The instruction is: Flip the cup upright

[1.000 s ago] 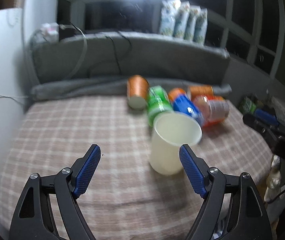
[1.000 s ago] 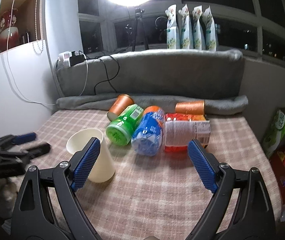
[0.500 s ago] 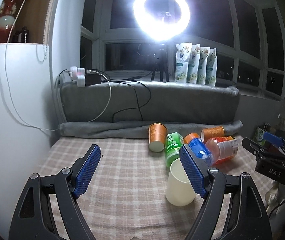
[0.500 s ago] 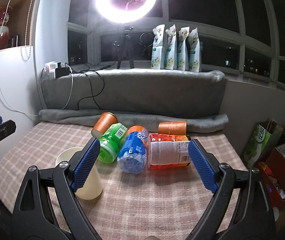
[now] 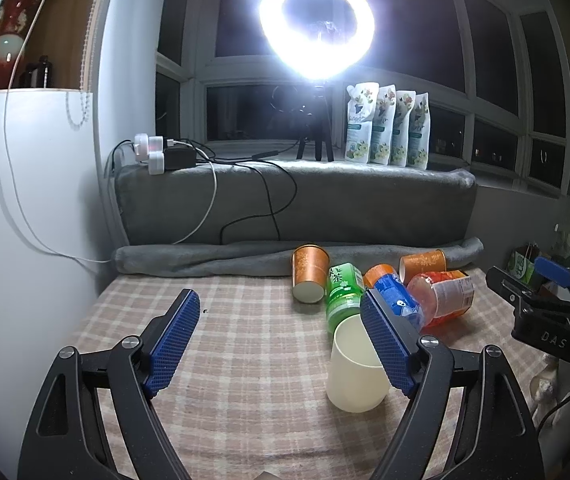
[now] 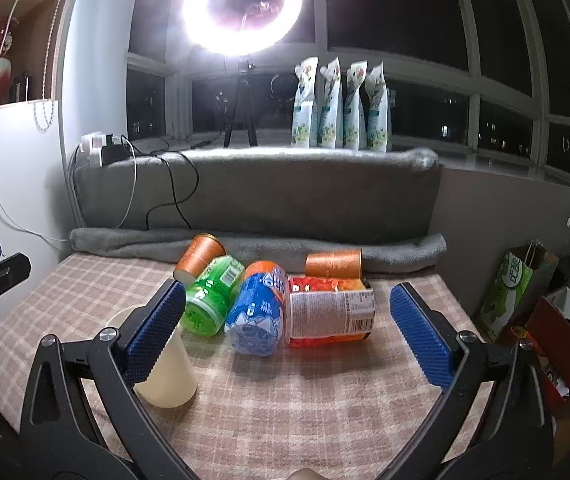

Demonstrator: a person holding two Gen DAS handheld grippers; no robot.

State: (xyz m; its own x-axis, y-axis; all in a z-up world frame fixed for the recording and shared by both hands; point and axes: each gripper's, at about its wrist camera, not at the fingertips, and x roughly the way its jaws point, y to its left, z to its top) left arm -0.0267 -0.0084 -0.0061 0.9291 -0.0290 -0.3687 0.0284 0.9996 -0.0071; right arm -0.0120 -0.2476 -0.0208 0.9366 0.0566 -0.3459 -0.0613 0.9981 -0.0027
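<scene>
A cream cup [image 5: 355, 372] stands upright, mouth up, on the checked cloth [image 5: 245, 336]; my left gripper's right finger partly hides its rim. It also shows in the right wrist view [image 6: 169, 376], behind my right gripper's left finger. My left gripper [image 5: 285, 344] is open and empty, pulled back from the cup, which sits to its right. My right gripper [image 6: 289, 336] is open and empty, with the cup at its left. Two orange paper cups lie on their sides at the back [image 5: 309, 276] [image 5: 423, 262].
A green bottle [image 5: 341, 292], a blue bottle [image 5: 395, 296] and an orange bottle [image 5: 443, 300] lie on their sides behind the cup. A grey rolled blanket [image 5: 205, 260] and cushion [image 5: 325, 200] bound the back. A white wall [image 5: 25, 240] stands left. Bags and boxes [image 6: 525, 300] sit right.
Both grippers have drawn back and tilted up, so the cup looks smaller and lower. The cup stays upright in the same place.
</scene>
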